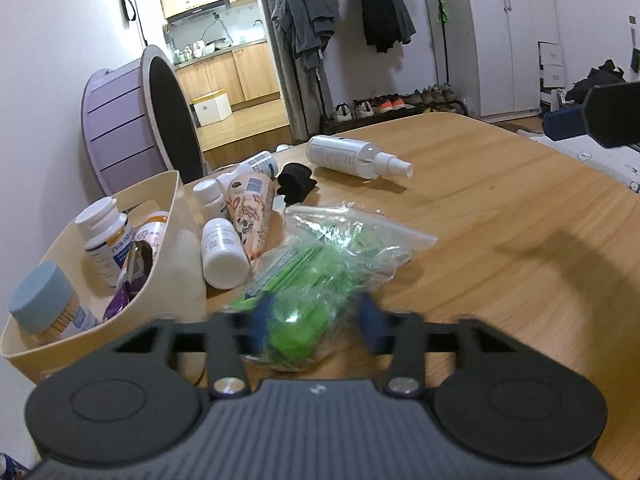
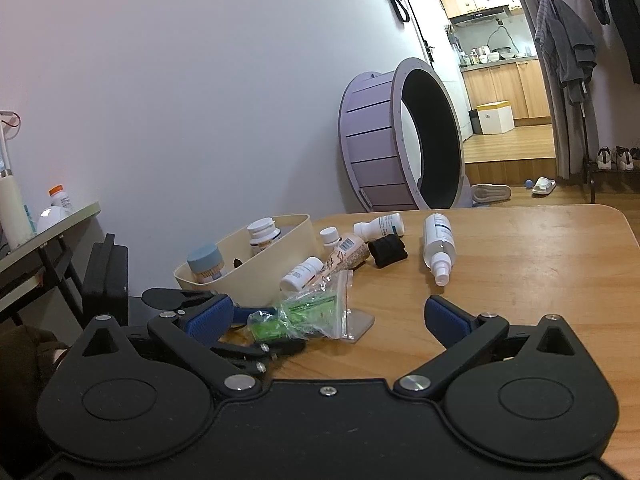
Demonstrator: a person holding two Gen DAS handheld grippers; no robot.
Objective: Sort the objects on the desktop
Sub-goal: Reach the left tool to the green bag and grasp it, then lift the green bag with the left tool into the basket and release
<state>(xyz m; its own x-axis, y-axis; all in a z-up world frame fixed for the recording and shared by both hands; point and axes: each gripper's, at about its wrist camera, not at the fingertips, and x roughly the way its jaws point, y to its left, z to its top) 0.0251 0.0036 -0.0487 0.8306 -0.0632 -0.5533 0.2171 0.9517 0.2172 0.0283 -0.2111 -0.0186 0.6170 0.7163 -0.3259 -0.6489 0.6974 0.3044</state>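
A home — hung clothes (image 1: 308, 28), shoe row (image 1: 396, 104), kitchen cabinets (image 2: 504, 80) beyond.

Dim indoor light, soft shadows on table (image 1: 500, 208); left tool (image 1: 316, 320) motion-blurred (fisheye bends edges, dark corners).

The blue pads (image 1: 260, 320) of the left tongs (image 1: 316, 322) are smeared by motion blur, so whether they press the clear bag (image 1: 320, 264) between them cannot be told. The bag's green contents are blurred too. Left of those tongs, the cream basket (image 1: 176, 248) hides the lower parts of its bottles, whose labels are too small to read. In the right wrist view, the right tongs (image 2: 340, 316) cover most of the left ones.
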